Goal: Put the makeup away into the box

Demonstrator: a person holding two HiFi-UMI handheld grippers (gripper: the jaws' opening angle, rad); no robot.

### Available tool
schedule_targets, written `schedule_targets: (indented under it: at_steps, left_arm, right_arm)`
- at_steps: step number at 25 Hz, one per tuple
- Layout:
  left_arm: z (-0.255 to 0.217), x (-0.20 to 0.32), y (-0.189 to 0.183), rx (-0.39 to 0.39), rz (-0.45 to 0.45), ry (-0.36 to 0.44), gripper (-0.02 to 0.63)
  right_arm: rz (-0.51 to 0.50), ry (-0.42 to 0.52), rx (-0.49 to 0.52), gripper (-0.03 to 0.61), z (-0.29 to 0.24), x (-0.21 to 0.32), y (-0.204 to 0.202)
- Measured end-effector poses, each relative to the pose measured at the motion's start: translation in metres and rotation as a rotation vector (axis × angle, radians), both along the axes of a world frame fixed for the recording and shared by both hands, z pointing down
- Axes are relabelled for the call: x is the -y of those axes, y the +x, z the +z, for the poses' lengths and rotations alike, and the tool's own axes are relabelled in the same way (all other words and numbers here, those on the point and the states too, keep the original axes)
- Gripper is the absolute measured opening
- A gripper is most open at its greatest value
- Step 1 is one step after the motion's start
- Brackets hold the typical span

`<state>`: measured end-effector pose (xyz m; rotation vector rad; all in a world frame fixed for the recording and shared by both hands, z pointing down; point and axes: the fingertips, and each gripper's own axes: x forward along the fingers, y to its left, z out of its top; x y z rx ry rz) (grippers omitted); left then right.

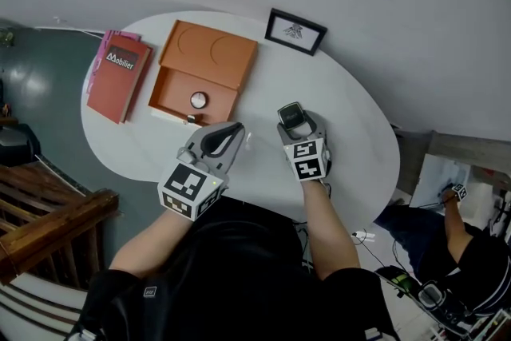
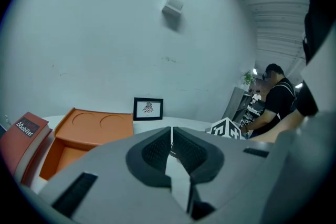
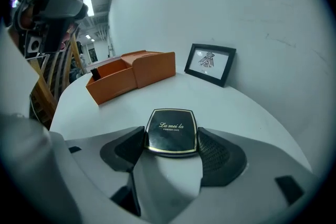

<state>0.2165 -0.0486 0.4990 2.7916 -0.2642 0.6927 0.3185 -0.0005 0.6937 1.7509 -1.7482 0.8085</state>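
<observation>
Right gripper [image 3: 171, 140] wide open, straddling powder compact [image 3: 171, 131] lying flat on tabletop [image 3: 239, 110].
Compact near-square, lower centre, lettering upright toward camera. Left gripper [image 2: 171, 136] closed, empty.

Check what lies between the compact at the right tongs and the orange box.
Nothing lies there. In the right gripper view the white table runs bare from the compact to the orange box.

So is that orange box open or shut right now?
Open. The orange box has its lid flipped back behind it, and a small round item shows inside.
</observation>
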Motion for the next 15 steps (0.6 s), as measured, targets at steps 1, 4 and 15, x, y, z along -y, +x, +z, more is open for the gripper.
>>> schedule_targets:
  at_steps: [1, 4, 15]
  left_arm:
    - [-0.002, 0.000, -0.003, 0.000, -0.010, 0.003, 0.023]
    - [-0.014, 0.000, -0.013, -0.007, -0.041, 0.018, 0.023]
    - [-0.056, 0.035, -0.077, -0.085, -0.076, 0.083, 0.023]
  right_arm:
    - [-0.011, -0.005, -0.005, 0.279, 0.002, 0.000, -0.001]
    - [-0.014, -0.018, 0.001, 0.279, 0.004, -0.005, -0.002]
    - [0.092, 0.148, 0.029, 0.279, -0.092, -0.001, -0.010]
